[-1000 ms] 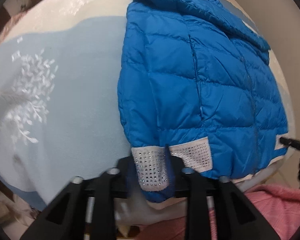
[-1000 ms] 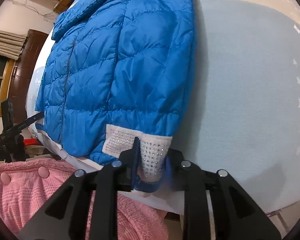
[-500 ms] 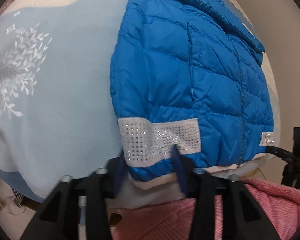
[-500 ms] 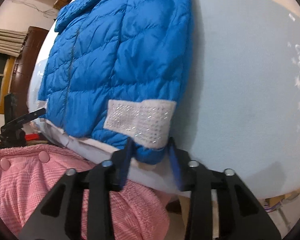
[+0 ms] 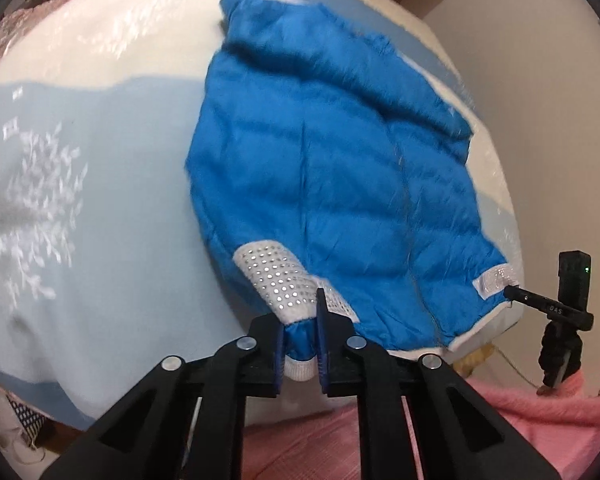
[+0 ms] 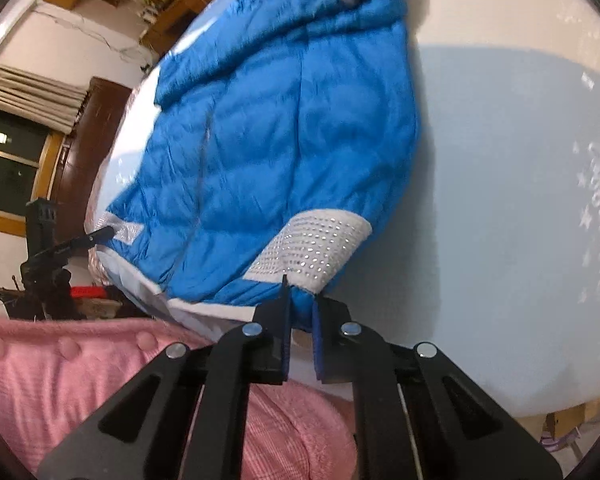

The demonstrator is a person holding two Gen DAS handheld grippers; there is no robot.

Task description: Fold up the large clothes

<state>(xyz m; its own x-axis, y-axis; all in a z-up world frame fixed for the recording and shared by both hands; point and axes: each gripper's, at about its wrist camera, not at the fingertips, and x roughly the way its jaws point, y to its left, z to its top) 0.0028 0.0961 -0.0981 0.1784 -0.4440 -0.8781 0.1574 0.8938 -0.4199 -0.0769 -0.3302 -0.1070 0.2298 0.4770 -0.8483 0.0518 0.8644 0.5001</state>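
A blue quilted puffer jacket (image 5: pixel 332 184) lies on a pale blue and white bedspread (image 5: pixel 100 208), collar far, hem near. It also shows in the right wrist view (image 6: pixel 284 132). A white studded band (image 5: pixel 280 280) marks its near left hem corner. My left gripper (image 5: pixel 300 320) is shut on that corner. The matching studded band (image 6: pixel 320 244) marks the near right corner. My right gripper (image 6: pixel 300 312) is shut on the hem just below it. Both corners are lifted off the bed.
A pink garment (image 6: pixel 60 380) on the person fills the near bottom of both views. The other gripper's black tip (image 5: pixel 548 308) shows at the jacket's far hem corner. A dark wooden cabinet (image 6: pixel 88 128) and a window (image 6: pixel 8 160) stand left. The bed edge runs near.
Both grippers opened half a second ago, then closed again on the hem corners. The views have pulled back and risen, and the jacket's near hem is lifted.
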